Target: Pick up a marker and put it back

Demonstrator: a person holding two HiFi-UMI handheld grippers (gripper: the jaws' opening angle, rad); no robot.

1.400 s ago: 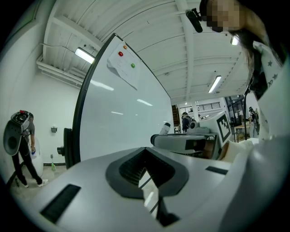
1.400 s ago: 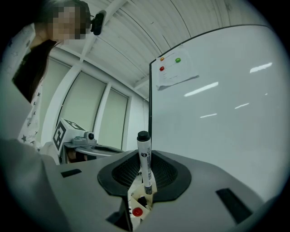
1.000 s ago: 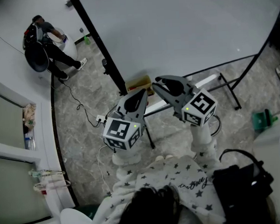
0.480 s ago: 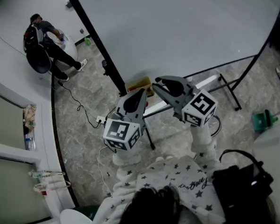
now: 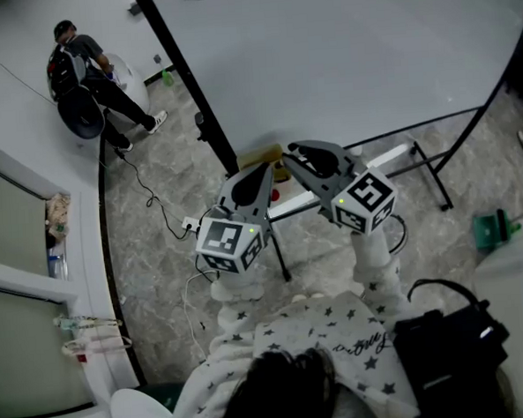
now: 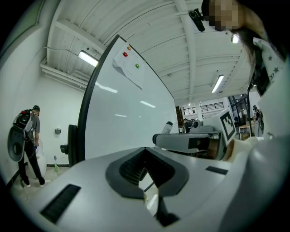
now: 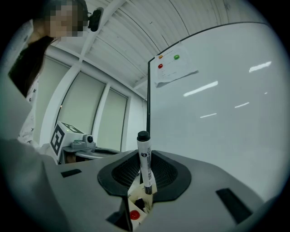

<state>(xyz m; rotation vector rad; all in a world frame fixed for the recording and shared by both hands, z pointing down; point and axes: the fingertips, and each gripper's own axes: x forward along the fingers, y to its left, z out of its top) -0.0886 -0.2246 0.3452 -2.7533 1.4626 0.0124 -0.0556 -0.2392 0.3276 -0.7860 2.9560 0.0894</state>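
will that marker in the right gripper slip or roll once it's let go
Probably stiff and light: the marker stands upright and straight in the right gripper, held only low on its barrel. That barrel looks smooth and round, so it may slide in the pads. Laid on its side, it would likely roll.

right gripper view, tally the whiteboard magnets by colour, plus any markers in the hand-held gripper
red magnet: 1
orange magnet: 1
green magnet: 1
marker clamped in the right hand-held gripper: 1
total: 4
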